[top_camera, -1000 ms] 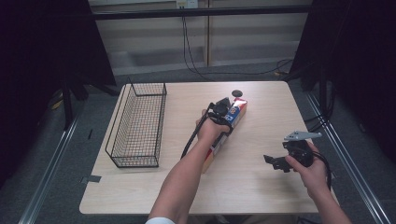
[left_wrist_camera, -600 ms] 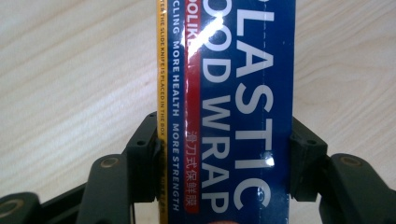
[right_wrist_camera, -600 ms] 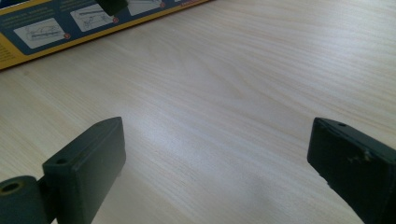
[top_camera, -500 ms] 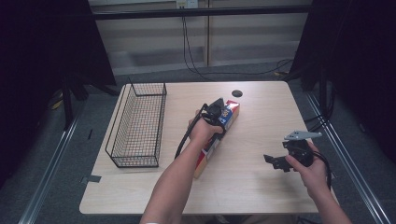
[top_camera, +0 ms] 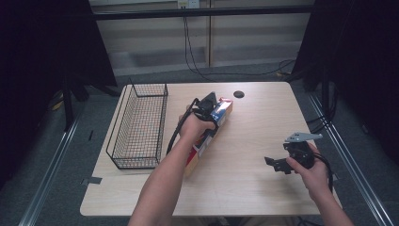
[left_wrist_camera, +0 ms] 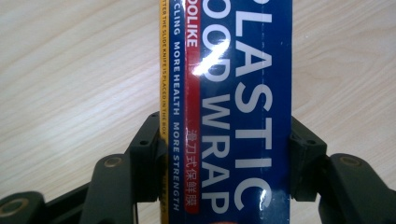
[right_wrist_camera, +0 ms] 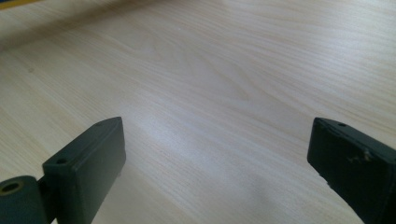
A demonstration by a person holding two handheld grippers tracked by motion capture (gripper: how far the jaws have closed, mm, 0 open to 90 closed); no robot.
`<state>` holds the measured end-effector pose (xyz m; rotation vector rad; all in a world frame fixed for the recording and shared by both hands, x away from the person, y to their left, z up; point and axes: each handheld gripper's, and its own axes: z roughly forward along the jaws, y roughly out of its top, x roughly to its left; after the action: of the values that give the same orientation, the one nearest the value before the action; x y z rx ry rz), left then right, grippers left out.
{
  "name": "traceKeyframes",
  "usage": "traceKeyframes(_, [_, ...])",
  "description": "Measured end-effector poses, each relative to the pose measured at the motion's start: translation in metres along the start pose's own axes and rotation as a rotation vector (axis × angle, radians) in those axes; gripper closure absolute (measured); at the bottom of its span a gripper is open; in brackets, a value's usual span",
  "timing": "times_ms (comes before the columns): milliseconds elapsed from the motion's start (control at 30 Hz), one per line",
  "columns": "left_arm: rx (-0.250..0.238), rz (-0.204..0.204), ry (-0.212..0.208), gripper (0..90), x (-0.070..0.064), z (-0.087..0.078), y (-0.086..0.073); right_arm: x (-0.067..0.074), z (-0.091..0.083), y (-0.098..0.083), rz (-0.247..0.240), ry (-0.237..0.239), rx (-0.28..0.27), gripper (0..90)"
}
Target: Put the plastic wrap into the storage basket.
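Plastic wrap box (left_wrist_camera: 229, 112), long and blue with a red and yellow edge, sits clamped between the jaws of the left hand-held gripper (top_camera: 210, 107); in the left gripper view both black pads press on its long sides, with the pale wood of the desk (top_camera: 263, 188) behind it. In the high view the box lies across the middle of the desk, just right of the black wire basket (top_camera: 139, 127). The right hand-held gripper (top_camera: 277, 164) hovers near the desk's right edge, well apart from the box, its jaws wide open with nothing between them.
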<state>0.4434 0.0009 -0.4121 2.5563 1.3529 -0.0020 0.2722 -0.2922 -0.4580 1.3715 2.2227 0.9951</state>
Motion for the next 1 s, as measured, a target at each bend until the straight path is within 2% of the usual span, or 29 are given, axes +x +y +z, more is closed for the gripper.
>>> traceKeyframes(200, [0.002,-0.008,0.019,43.0,0.009,-0.017,-0.004,0.000,-0.001,0.000,-0.008,-0.001,-0.008,4.2])
traceKeyframes(300, [-0.012,-0.024,0.016,43.0,0.013,-0.023,-0.007,0.001,0.000,0.001,-0.009,0.002,-0.004,4.2])
traceKeyframes(533, [-0.021,-0.031,0.021,42.9,0.019,-0.039,-0.011,0.001,0.000,0.001,-0.020,0.003,-0.004,4.2])
traceKeyframes(700, [-0.025,-0.032,0.022,42.9,0.024,-0.046,-0.014,0.001,0.000,0.001,-0.015,-0.001,-0.006,4.2])
traceKeyframes(867, [-0.019,-0.035,0.024,42.9,0.027,-0.049,-0.018,0.003,-0.001,0.000,-0.037,-0.007,0.000,4.2])
traceKeyframes(1000, [-0.024,-0.032,0.023,42.9,0.029,-0.054,-0.020,0.004,-0.003,-0.001,-0.035,-0.003,-0.005,4.2])
